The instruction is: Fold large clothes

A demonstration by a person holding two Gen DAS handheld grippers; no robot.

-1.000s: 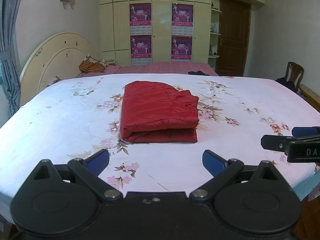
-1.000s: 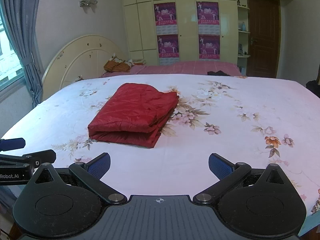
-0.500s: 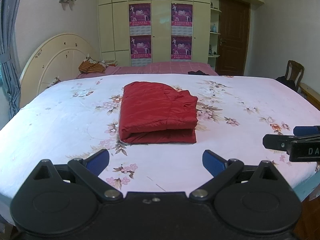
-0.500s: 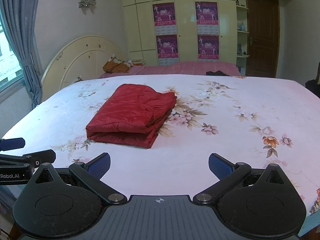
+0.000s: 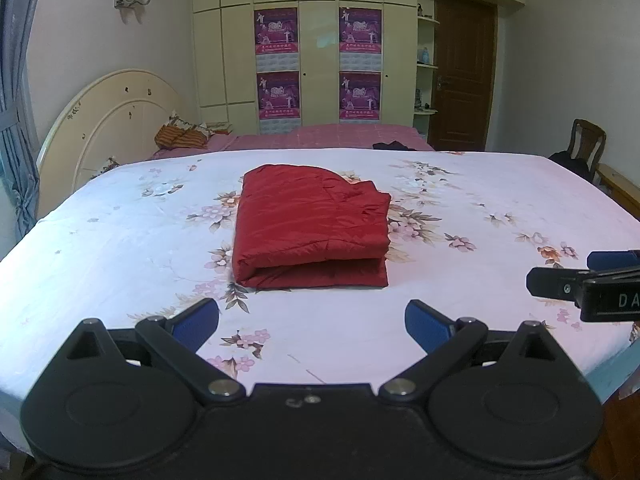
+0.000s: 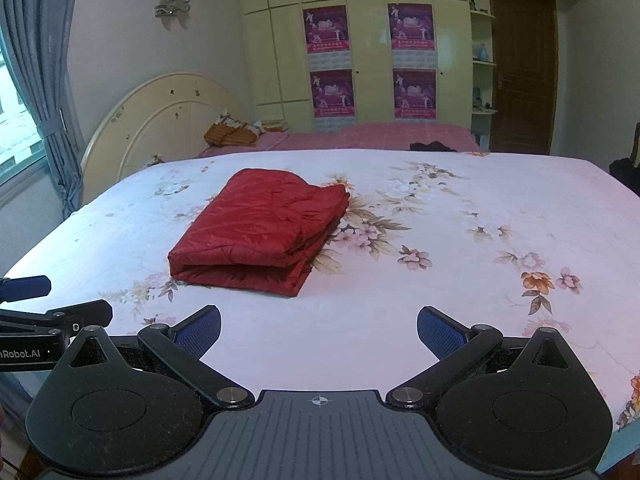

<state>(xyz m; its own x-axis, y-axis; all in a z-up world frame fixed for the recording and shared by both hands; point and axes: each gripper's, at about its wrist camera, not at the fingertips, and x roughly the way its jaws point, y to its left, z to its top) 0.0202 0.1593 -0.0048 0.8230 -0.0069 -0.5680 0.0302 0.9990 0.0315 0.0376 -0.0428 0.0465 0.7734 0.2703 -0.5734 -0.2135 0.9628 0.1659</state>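
A red quilted garment (image 5: 312, 226) lies folded into a flat rectangle on the bed's floral sheet (image 5: 120, 240); it also shows in the right wrist view (image 6: 260, 228). My left gripper (image 5: 312, 322) is open and empty, held back near the bed's front edge, apart from the garment. My right gripper (image 6: 319, 330) is open and empty too, also near the front edge. The right gripper's side shows at the right of the left wrist view (image 5: 588, 284), and the left gripper's side shows at the left of the right wrist view (image 6: 40, 320).
A cream headboard (image 5: 108, 120) stands at the left. A second bed with a pink cover (image 5: 340, 136) lies behind. A wardrobe with posters (image 5: 316, 64), a brown door (image 5: 464, 80) and a wooden chair (image 5: 588, 148) stand at the back and right.
Both grippers have drifted slightly back from the bed; the garment looks a little farther away. The jaws stay open. The garment has not moved.
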